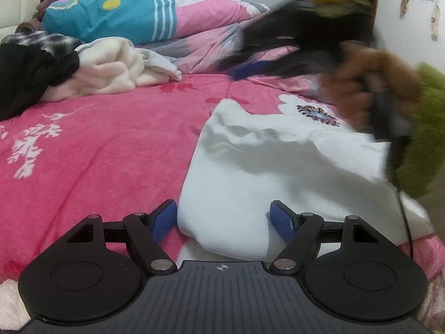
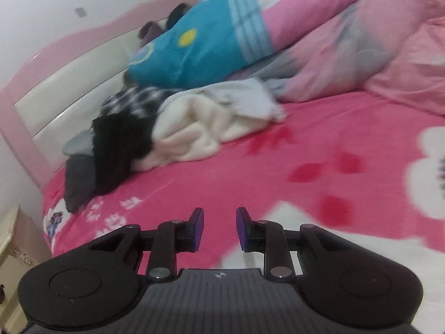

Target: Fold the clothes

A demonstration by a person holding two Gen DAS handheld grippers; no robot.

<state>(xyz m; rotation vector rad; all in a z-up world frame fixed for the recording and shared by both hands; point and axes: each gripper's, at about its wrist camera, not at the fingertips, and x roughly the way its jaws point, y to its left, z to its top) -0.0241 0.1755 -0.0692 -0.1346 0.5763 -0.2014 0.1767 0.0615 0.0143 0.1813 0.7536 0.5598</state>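
A white garment (image 1: pixel 264 161) lies folded on the pink bedspread (image 1: pixel 111 144). My left gripper (image 1: pixel 224 208) stands wide open, with the garment's near end between its blue pads (image 1: pixel 164 220); I see no squeeze on the cloth. My right gripper (image 1: pixel 236 69) hangs blurred above the garment's far side, held by a hand (image 1: pixel 358 89) in a green fuzzy sleeve. In the right wrist view the right gripper (image 2: pixel 219 214) shows a narrow gap between its fingers. Nothing is in that gap, and it hovers over the bedspread (image 2: pixel 250 167).
A pile of clothes lies at the far left: a cream fleece (image 1: pixel 111 66), a black garment (image 1: pixel 27 78) and a plaid piece (image 1: pixel 41 40). Behind it is a pink and teal quilt (image 1: pixel 125 11). A headboard (image 2: pixel 55 89) and a nightstand (image 2: pixel 14 236) border the bed.
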